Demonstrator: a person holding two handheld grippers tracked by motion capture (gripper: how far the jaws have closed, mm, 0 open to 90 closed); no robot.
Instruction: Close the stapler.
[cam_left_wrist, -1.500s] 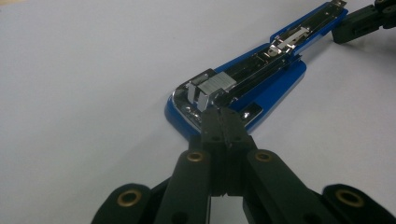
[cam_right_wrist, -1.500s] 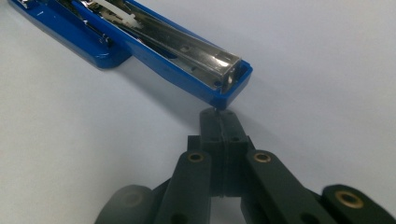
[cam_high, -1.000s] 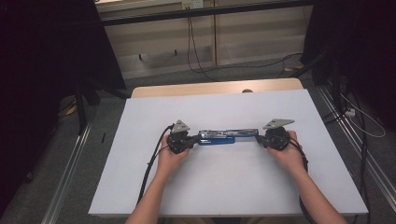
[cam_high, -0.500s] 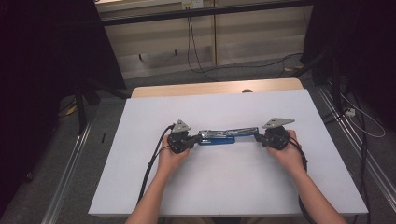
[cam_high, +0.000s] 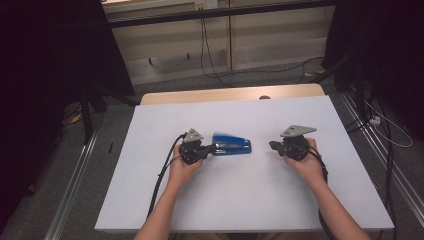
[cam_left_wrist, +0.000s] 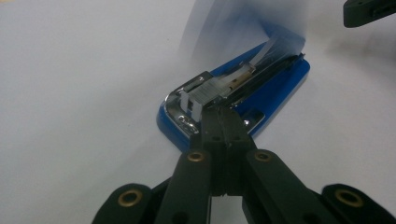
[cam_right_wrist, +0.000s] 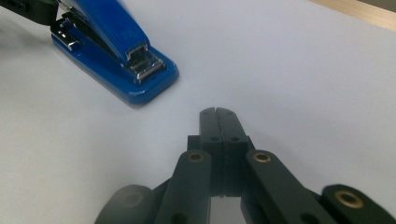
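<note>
Blue stapler (cam_high: 231, 146) lying on white desk (cam_high: 250, 200), between tongs. Left tongs (cam_left_wrist: 223, 114) pressing together, tips touching stapler's rear hinge. Right tongs (cam_right_wrist: 218, 113) closing on nothing, well apart from stapler.

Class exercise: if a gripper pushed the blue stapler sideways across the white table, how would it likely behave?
The stapler would probably slide, not roll: its flat base lies on the smooth table. Its hinged top looks raised and blurred in the left gripper view, so it may flap. Metal parts suggest it is stiff, fairly heavy.
</note>
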